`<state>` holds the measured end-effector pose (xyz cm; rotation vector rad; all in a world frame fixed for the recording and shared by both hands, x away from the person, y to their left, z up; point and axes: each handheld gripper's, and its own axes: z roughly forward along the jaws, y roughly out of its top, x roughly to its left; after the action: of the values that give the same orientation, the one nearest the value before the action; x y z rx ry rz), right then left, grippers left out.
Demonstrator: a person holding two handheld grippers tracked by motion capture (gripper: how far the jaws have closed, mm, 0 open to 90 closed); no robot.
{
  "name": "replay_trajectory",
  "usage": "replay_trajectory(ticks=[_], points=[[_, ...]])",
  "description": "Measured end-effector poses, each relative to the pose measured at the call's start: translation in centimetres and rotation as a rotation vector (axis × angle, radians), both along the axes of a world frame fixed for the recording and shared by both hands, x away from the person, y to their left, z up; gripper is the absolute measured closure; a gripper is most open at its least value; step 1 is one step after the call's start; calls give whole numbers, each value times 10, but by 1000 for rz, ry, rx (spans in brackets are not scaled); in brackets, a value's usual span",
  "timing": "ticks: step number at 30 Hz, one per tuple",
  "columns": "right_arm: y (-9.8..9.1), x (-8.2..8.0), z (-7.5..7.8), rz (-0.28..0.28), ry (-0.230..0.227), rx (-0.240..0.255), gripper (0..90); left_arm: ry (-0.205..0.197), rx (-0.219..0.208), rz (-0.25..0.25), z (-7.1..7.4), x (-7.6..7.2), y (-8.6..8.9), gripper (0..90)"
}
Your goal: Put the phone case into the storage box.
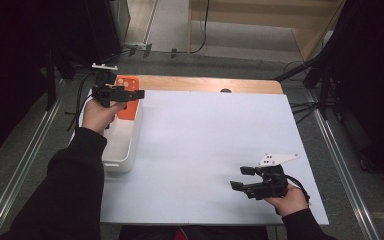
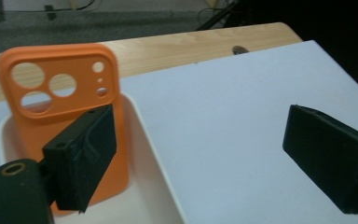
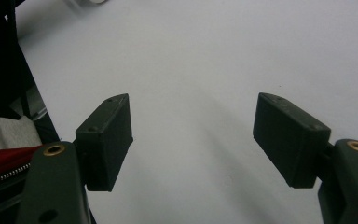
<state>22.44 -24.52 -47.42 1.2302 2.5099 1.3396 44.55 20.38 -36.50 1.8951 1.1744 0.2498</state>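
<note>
Worktop [image 1: 205, 150]: a flat white board laid over a light wooden surface, whose bare far edge shows as a strip beyond the board.

Far left of the worktop: a white rectangular plastic tray [image 1: 122, 145] with rounded corners, its long side running near to far. An orange soft-plastic phone case [image 1: 128, 97] stands upright at the far end of the tray, leaning against the tray's far wall. In the left gripper view the case's [image 2: 65, 116] back faces the camera; three large round camera cut-outs and three smaller holes are visible in its upper part. The lower end of the case sits inside the tray [image 2: 158, 172].

Left claw [image 1: 130, 93]: held in the person's left hand [image 1: 100, 114] above the far end of the tray. Jaws spread wide. In the left gripper view one jaw lies in front of the case's lower part; whether it touches the case cannot be told. The other jaw hangs over the bare white board, well apart from the case. Nothing is gripped.

Right claw [image 1: 242, 178]: held in the person's right hand [image 1: 290, 200] at the near right of the worktop, pointing left. Jaws spread wide, nothing between them; the right gripper view shows bare white board beyond them.

Both forearms wear dark sleeves [image 1: 70, 190].
</note>
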Motion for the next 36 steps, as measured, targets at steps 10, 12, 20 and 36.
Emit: replay_trajectory(ticks=[10,12,20,36], points=[[-1,0,0,1,-7,7,272,-21,0,-83,7,-19,-12,140],[-1,1,0,-1,-3,6,272,-13,-15,-101,7,-21,-14,140],[3,4,1,13,-4,12,272,1,16,-184,4,-34,-23,152],[8,13,2,30,-4,12,272,-21,11,-299,-5,-70,-37,152]])
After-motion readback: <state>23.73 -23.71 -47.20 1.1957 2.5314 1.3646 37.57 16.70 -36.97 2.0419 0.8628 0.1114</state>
